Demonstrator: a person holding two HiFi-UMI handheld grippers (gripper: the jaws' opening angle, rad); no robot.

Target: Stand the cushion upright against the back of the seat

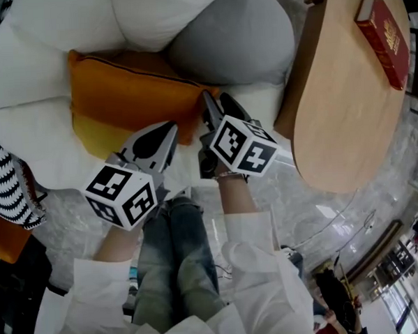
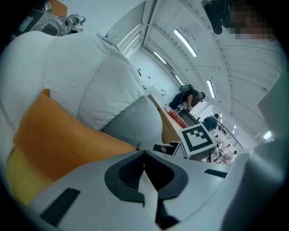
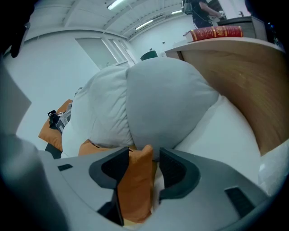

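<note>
One orange cushion [image 1: 128, 97] lies low on the white seat [image 1: 44, 147]. The right gripper [image 3: 142, 155] stands wide open around its corner; the left gripper [image 2: 144, 154] is shut and empty. It looks soft and light, so pinch that corner firmly.

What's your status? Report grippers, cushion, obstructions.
Left gripper shut, empty. Right gripper open around corner of orange cushion. Cushion not upright yet. Grey cushion behind it.
</note>
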